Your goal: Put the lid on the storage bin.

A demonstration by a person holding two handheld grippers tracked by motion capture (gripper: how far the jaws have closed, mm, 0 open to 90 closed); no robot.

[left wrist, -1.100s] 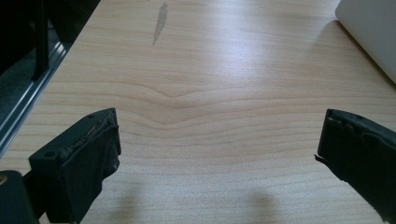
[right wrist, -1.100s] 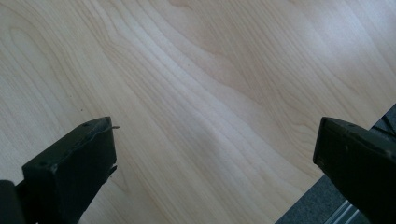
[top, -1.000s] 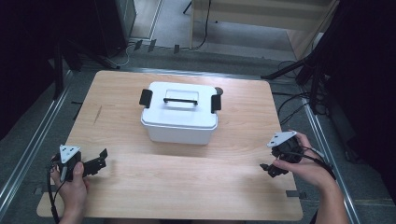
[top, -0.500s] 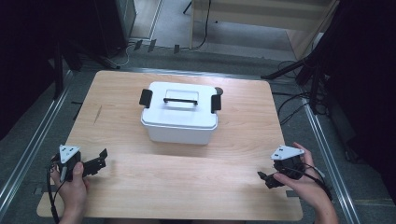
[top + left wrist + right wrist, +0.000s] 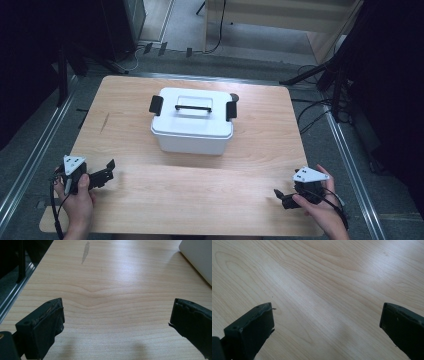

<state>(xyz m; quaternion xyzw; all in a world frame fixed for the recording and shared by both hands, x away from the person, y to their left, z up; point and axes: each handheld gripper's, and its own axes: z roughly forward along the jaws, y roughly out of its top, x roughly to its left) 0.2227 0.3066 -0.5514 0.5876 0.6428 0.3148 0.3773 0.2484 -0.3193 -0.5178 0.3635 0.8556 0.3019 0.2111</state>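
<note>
Beyond both grippers, white lidded box [image 5: 192,121] is set, long axis left-right; left gripper [image 5: 106,171] and right gripper [image 5: 281,196] jaws spread, nothing held.

A wooden table [image 5: 150,210] stands on a grey floor, with dark surroundings to the left and right. Toward the far middle of the table sits a white box [image 5: 192,127] with its lid on, a black handle [image 5: 193,107] lying across the top and a black clip [image 5: 156,105] at each end. At the near left corner a hand [image 5: 77,200] holds the left gripper [image 5: 104,172], its jaws pointing right over the bare wood. At the near right corner the other hand [image 5: 320,210] holds the right gripper [image 5: 280,196], its jaws pointing left. Both grippers are well apart from the box. Cables [image 5: 310,112] lie on the floor to the right of the table.
</note>
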